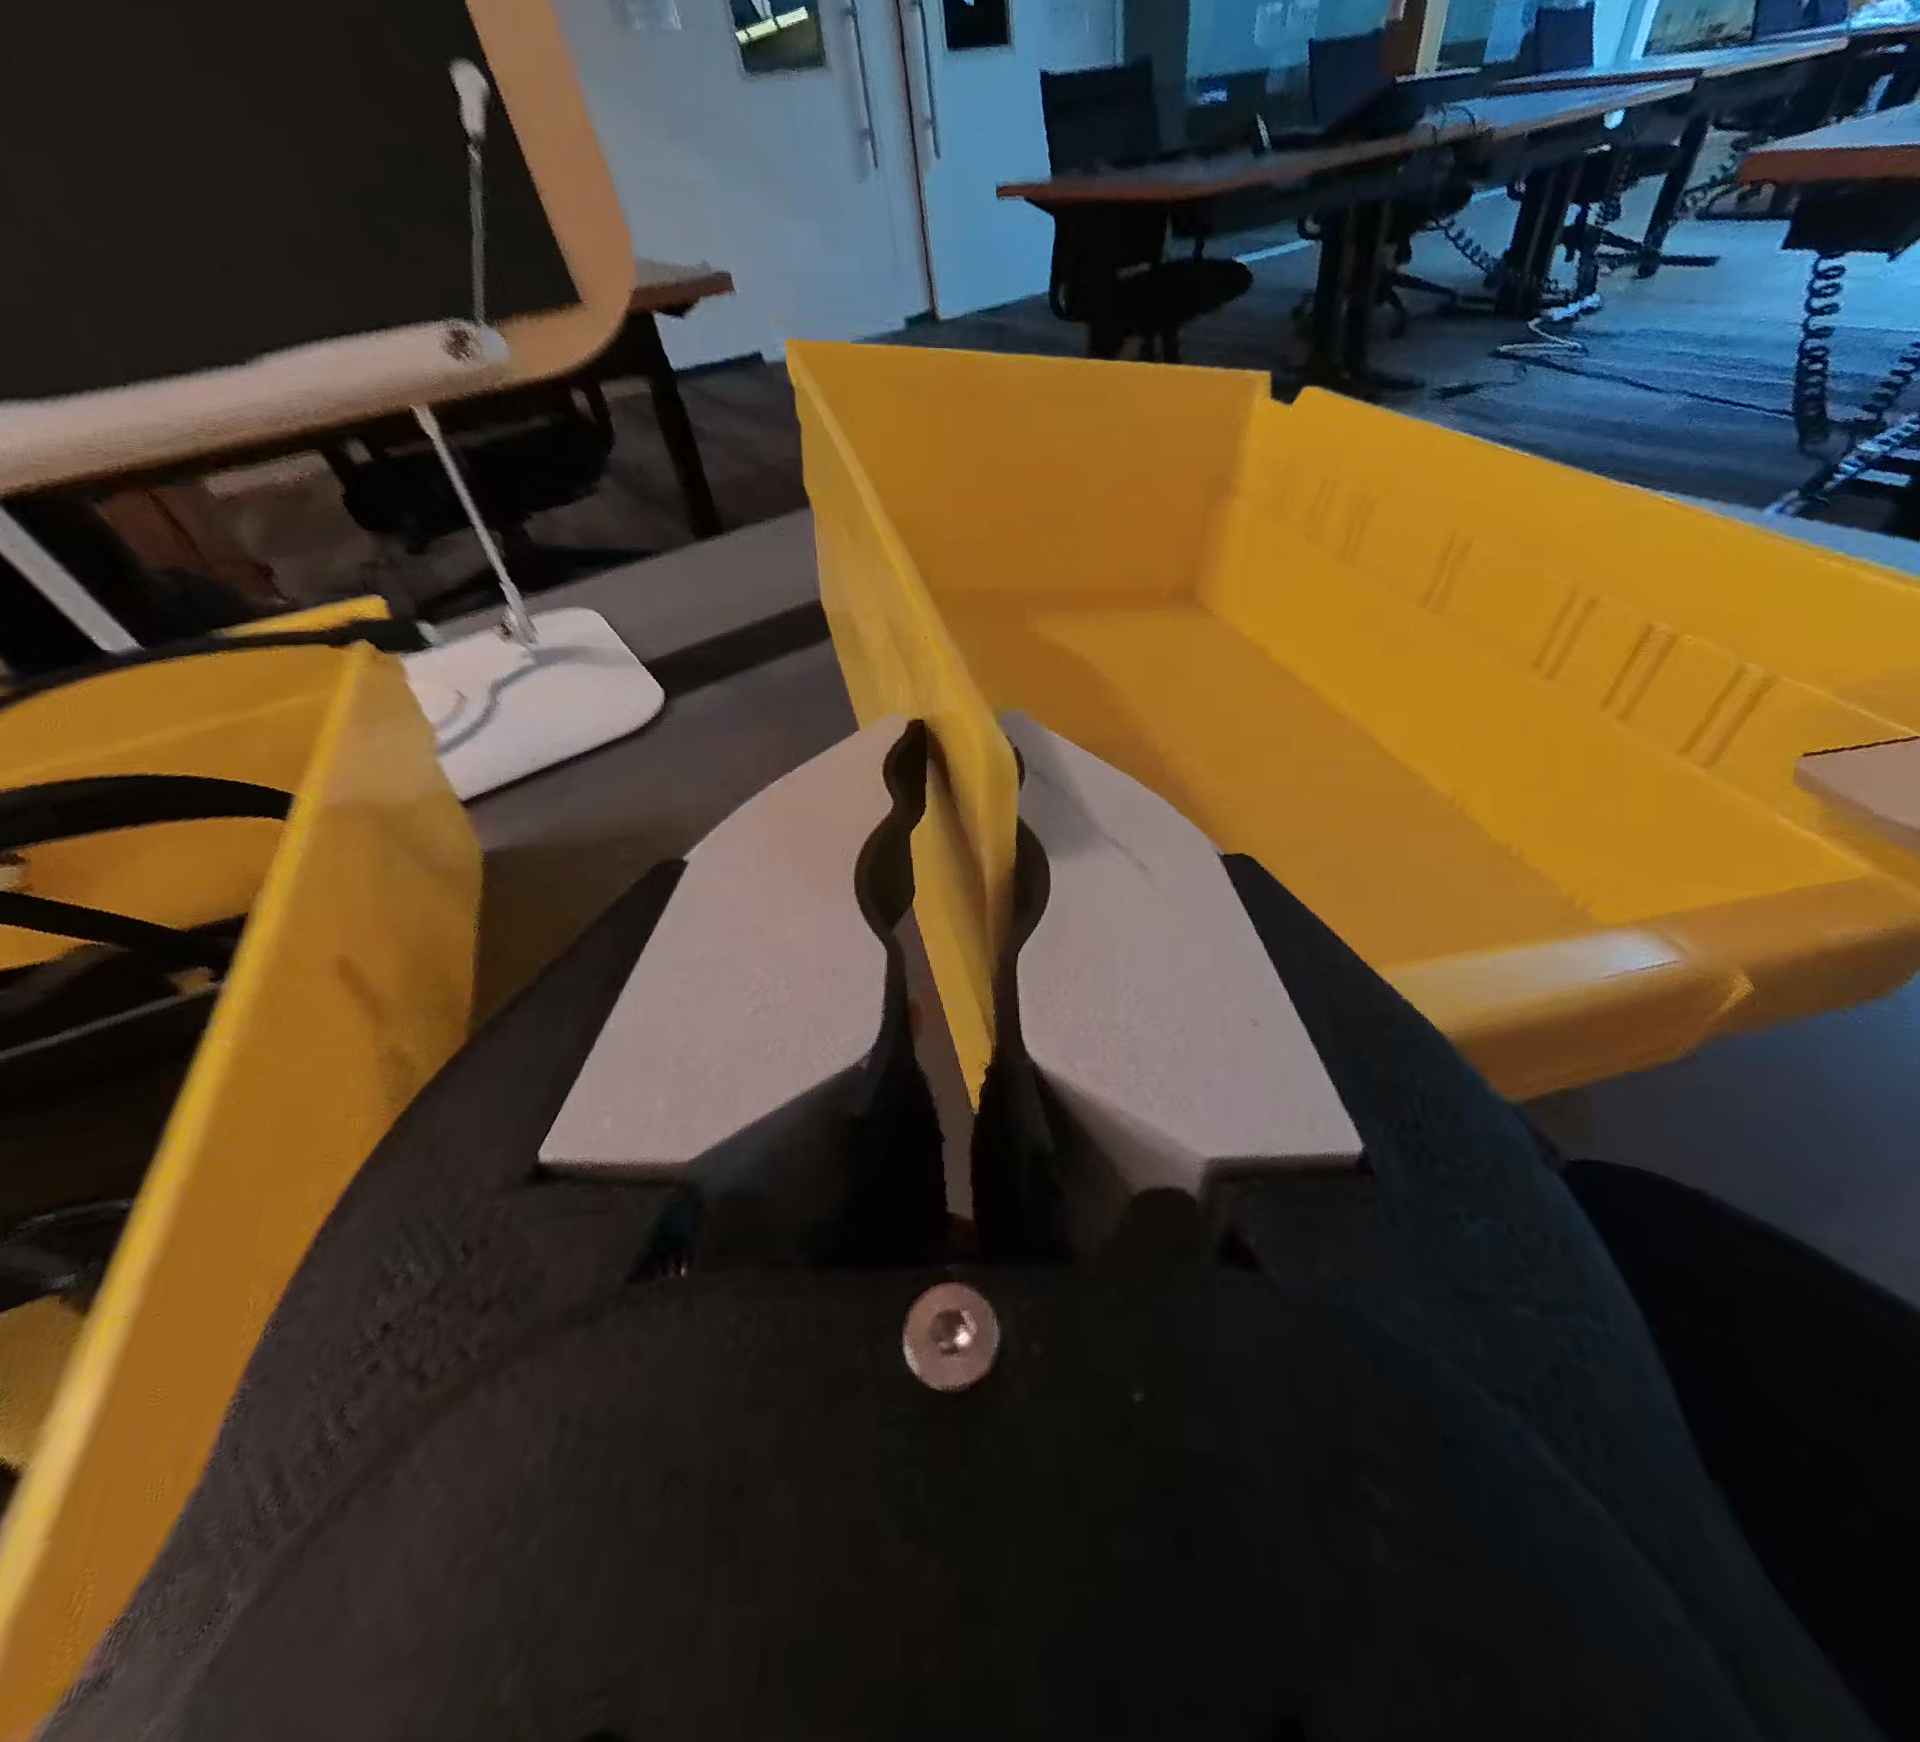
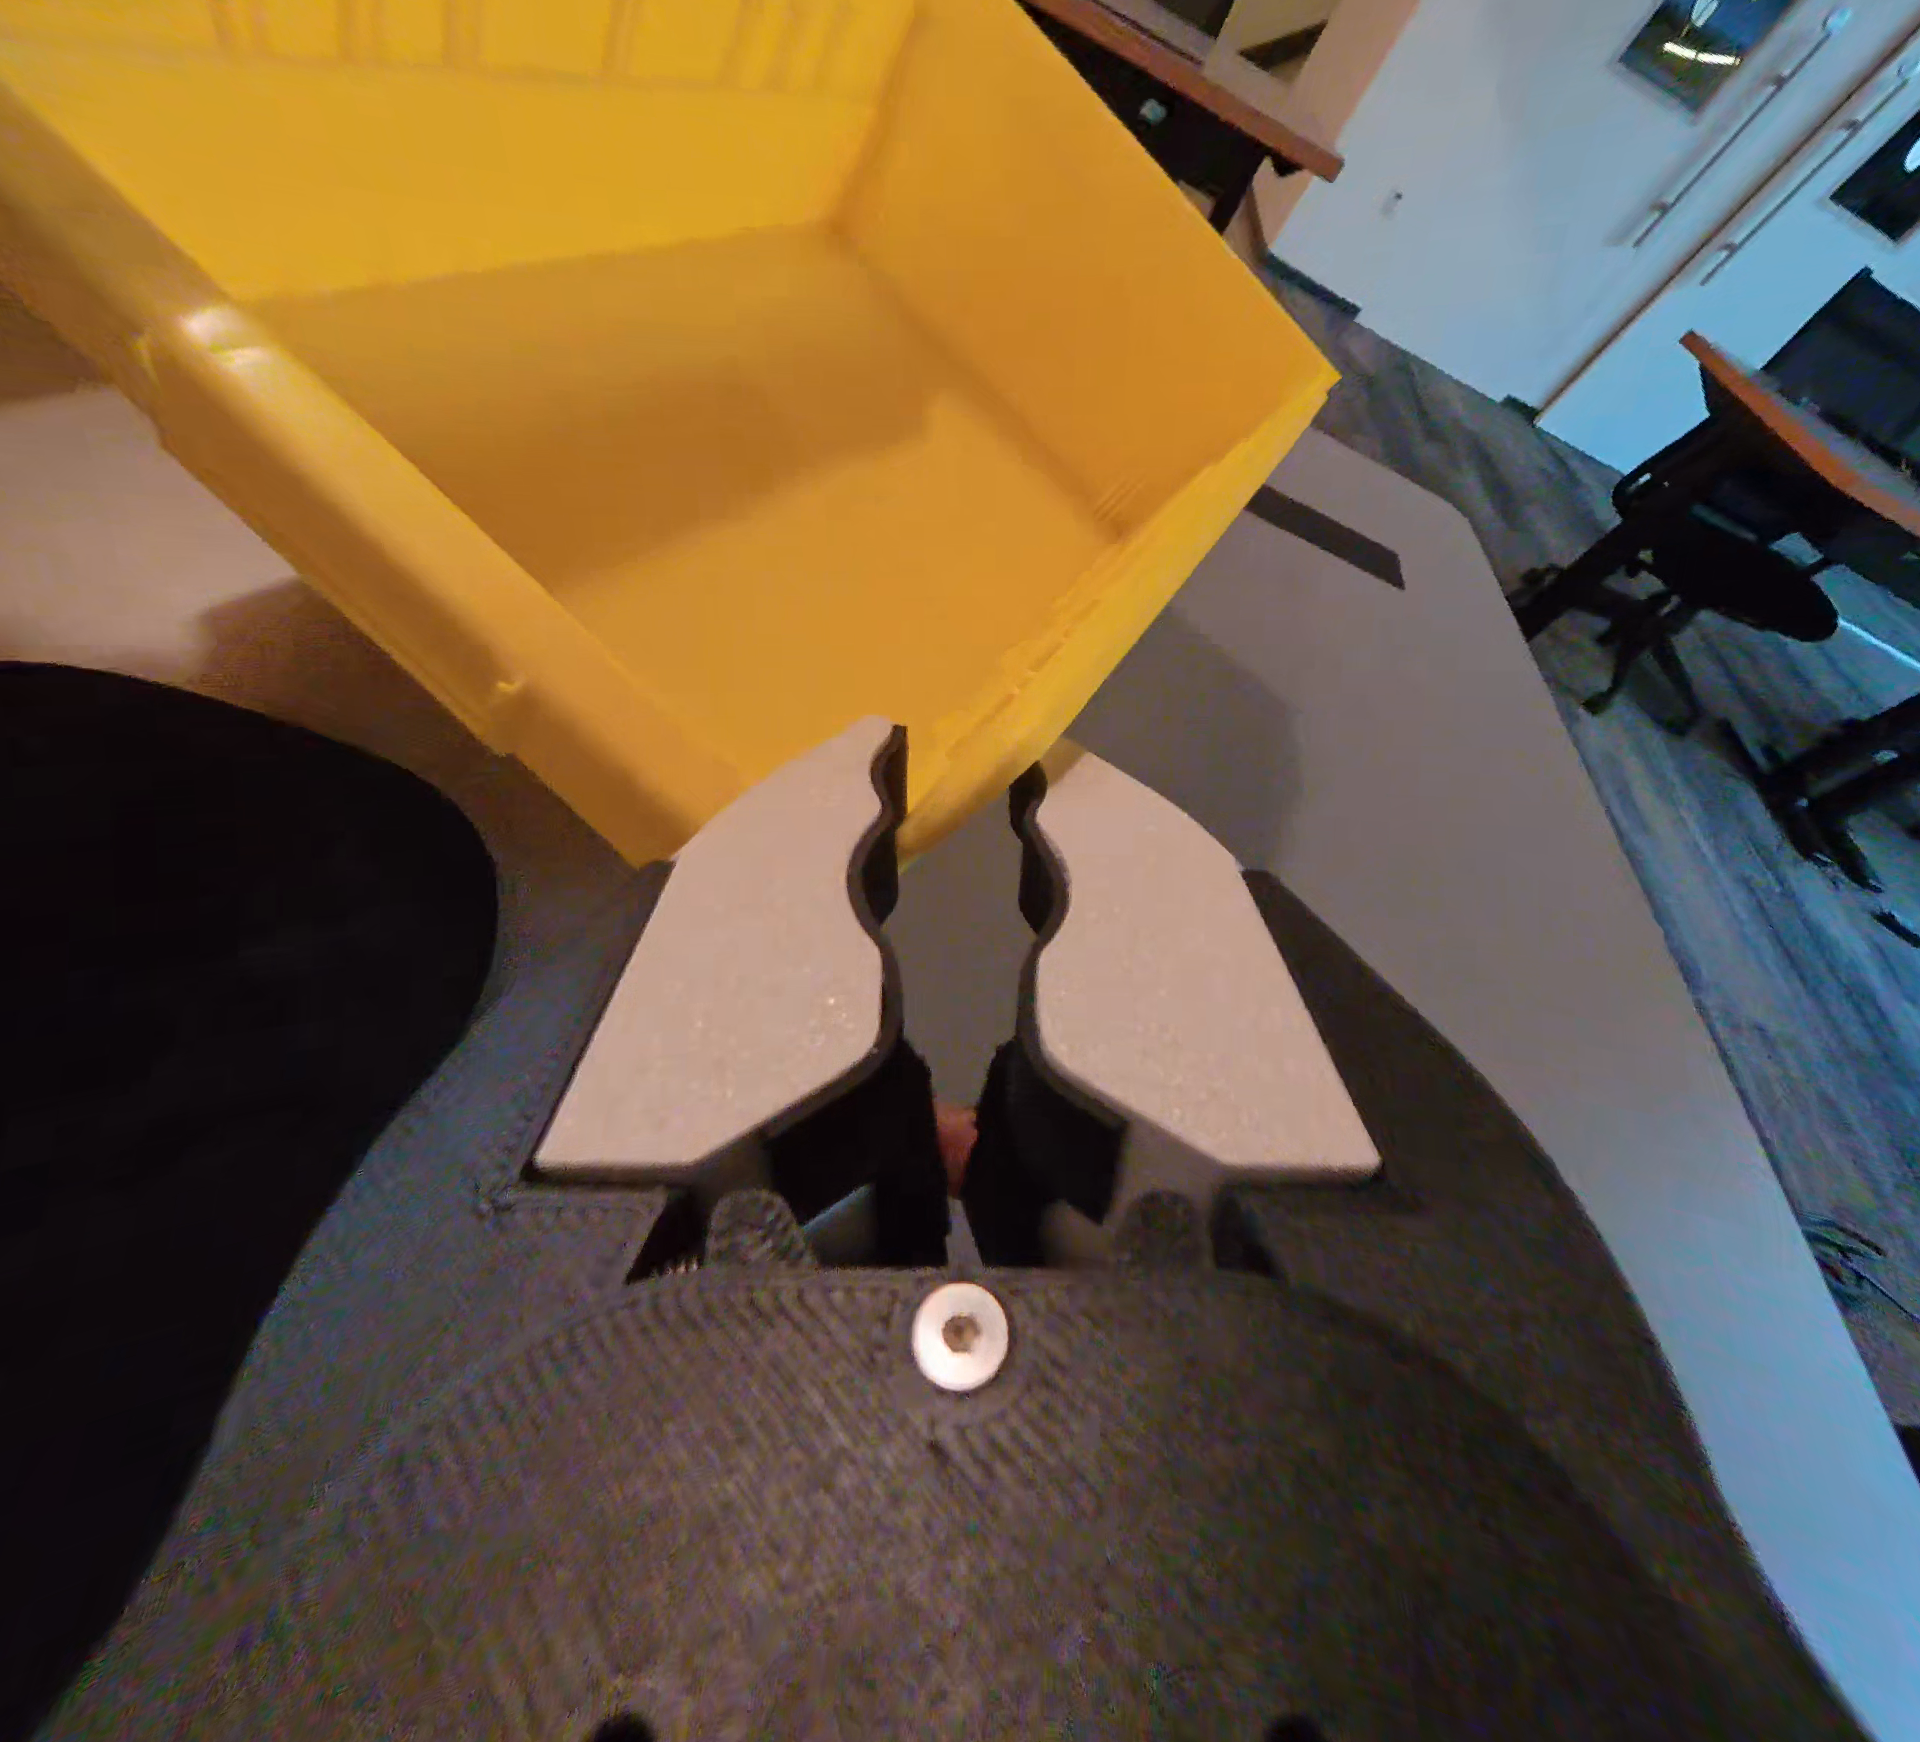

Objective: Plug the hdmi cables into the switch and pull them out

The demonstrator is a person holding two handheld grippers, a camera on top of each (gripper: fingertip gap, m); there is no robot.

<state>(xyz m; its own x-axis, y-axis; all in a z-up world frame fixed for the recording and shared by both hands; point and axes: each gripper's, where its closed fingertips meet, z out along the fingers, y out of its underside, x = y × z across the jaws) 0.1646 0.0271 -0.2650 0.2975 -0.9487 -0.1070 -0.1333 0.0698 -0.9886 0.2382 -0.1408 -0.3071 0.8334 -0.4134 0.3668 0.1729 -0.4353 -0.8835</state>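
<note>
An empty yellow bin [image 1: 1351, 736] fills both views. My left gripper [image 1: 966, 757] is shut on the bin's left side wall, with the wall pinched between the grey fingers. My right gripper [image 2: 961, 767] is closed on the rim of the opposite side wall of the same bin [image 2: 727, 404], near its front corner, and the thick rim fills the narrow gap. One right finger shows at the right edge of the left wrist view [image 1: 1860, 788]. Black cables [image 1: 114, 809] lie in a second yellow bin [image 1: 260, 1017] on the left. No switch is in view.
A white lamp base [image 1: 530, 705] stands on the grey table [image 2: 1403, 809] behind the left bin, under a tan-framed dark panel [image 1: 260, 82]. The table edge [image 2: 1714, 1173] runs along the right, with office desks and chairs [image 1: 1351, 165] beyond. The tips of one gripper are about 20 centimeters away from the tips of the other.
</note>
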